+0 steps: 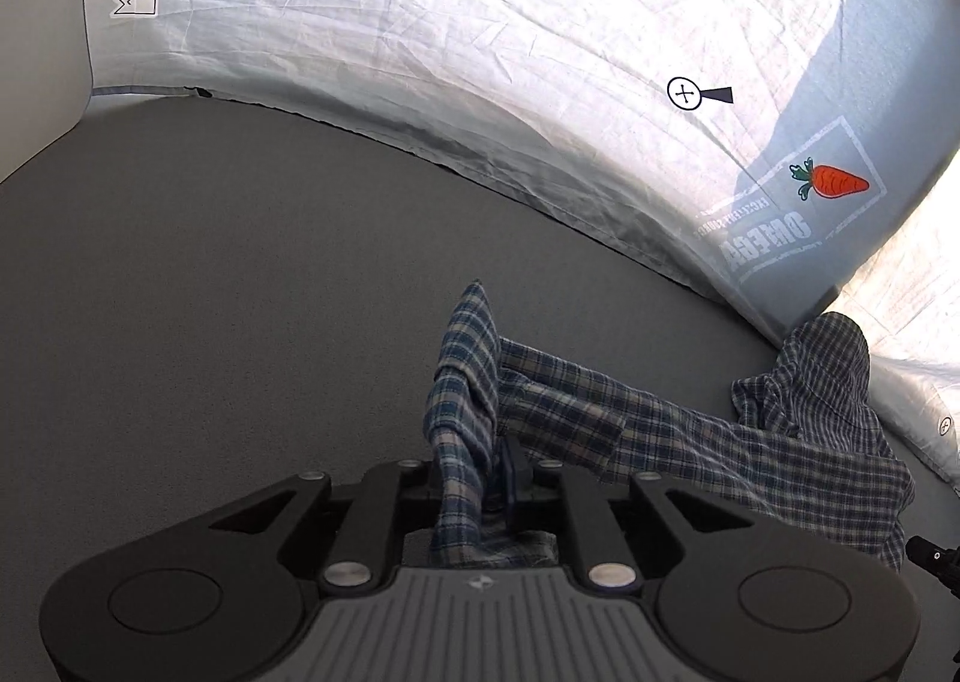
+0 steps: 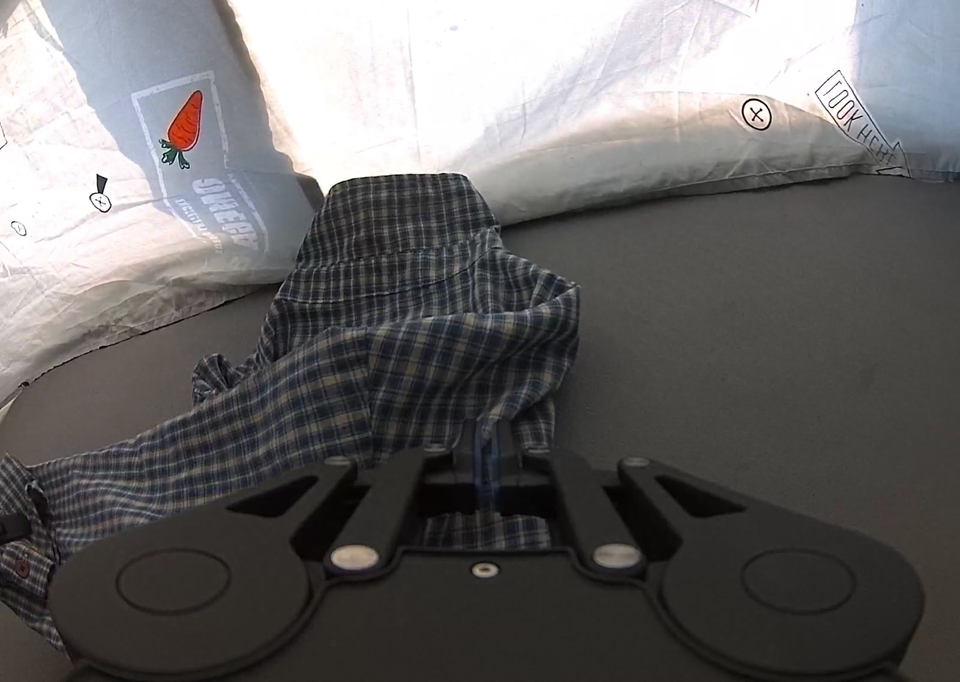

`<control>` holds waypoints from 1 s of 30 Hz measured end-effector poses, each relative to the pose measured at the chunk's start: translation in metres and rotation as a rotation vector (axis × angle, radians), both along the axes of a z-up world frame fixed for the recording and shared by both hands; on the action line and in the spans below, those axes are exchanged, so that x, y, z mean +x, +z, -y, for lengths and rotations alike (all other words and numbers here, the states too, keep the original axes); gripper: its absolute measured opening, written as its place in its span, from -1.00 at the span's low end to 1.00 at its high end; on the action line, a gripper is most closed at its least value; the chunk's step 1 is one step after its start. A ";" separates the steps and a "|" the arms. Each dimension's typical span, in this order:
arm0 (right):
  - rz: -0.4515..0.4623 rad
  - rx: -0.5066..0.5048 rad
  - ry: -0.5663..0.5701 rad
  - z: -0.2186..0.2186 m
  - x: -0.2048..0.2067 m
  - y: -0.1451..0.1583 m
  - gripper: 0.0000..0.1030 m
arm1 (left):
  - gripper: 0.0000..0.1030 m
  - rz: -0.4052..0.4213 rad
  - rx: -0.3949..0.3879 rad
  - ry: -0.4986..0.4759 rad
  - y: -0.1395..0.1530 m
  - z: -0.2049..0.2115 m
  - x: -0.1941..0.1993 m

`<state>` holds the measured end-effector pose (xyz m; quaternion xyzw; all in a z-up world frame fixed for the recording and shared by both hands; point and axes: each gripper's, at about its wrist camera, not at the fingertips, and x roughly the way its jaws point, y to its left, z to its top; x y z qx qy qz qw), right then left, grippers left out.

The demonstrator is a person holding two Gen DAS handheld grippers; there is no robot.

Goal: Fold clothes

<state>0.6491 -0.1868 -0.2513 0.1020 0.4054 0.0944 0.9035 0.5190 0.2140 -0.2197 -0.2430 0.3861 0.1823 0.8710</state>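
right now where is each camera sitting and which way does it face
Left wrist view: sits on the left tool, looking forward and down across the grey surface toward the white sheet; its tool is shut on the plaid shirt.
Right wrist view: sits on the right tool, facing the sheet over the grey surface; its tool is shut on the shirt.
Shared: the shirt, the grey surface, the sheet with its carrot print.
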 end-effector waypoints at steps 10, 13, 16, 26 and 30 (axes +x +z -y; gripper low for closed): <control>-0.108 0.030 0.037 -0.013 -0.042 -0.015 -0.68 | -0.58 0.114 -0.118 -0.027 0.016 0.009 -0.014; -0.104 0.034 0.032 -0.012 -0.053 -0.009 -0.67 | -0.58 0.104 -0.131 -0.039 0.015 0.015 -0.013; -0.087 0.082 0.027 -0.010 -0.062 0.002 -0.66 | -0.55 0.084 -0.118 -0.031 0.011 0.020 -0.017; -0.190 0.445 0.116 -0.053 -0.049 -0.001 -0.64 | -0.05 -0.084 -0.051 0.063 -0.016 -0.001 -0.036; -0.288 0.542 0.166 -0.092 -0.032 -0.016 -0.51 | 0.00 -0.110 -0.093 0.075 -0.029 -0.009 -0.041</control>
